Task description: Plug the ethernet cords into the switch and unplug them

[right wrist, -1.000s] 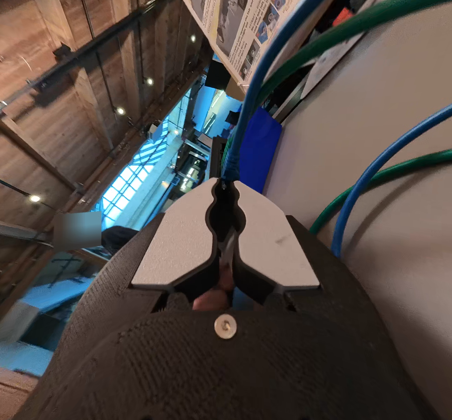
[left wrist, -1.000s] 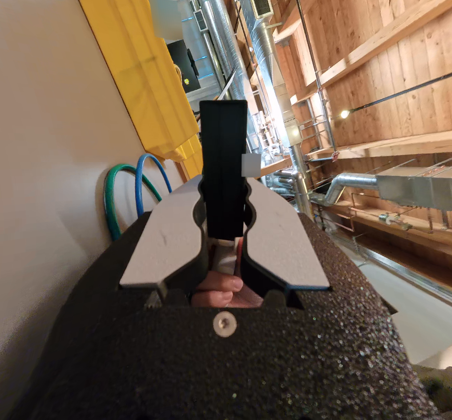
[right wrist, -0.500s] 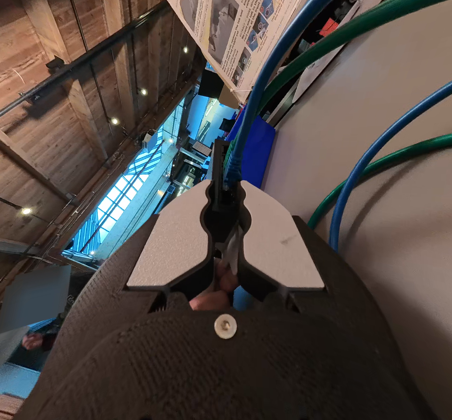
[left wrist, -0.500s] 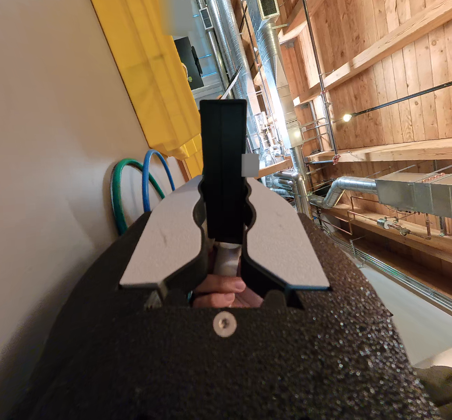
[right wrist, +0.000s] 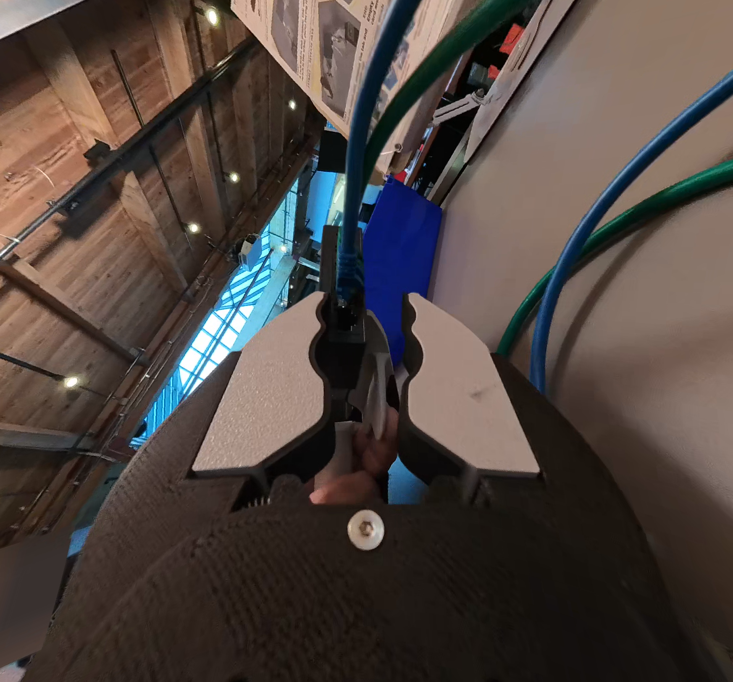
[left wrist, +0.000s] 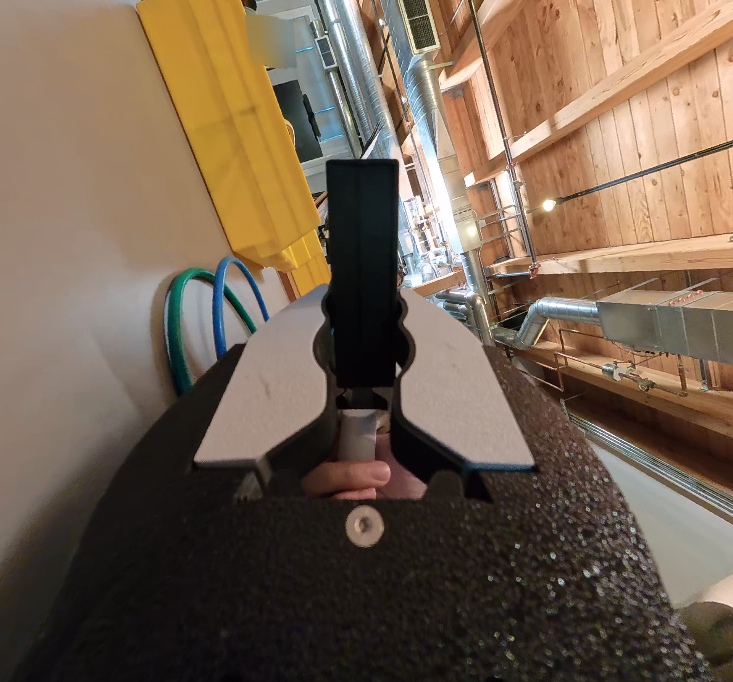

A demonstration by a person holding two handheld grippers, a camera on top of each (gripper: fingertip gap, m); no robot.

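Left wrist view: the left gripper (left wrist: 363, 329) is clamped tight on the black switch (left wrist: 363, 262), which sticks up from between its fingers. Green cord (left wrist: 176, 329) and blue cord (left wrist: 222, 306) loop on the pale table (left wrist: 79, 226), beside a yellow bin (left wrist: 222, 115).

Right wrist view: the right gripper (right wrist: 363, 319) stands parted, holding nothing. The switch sits between its fingers, against the left one, with the blue cord's plug (right wrist: 349, 270) seated in it.
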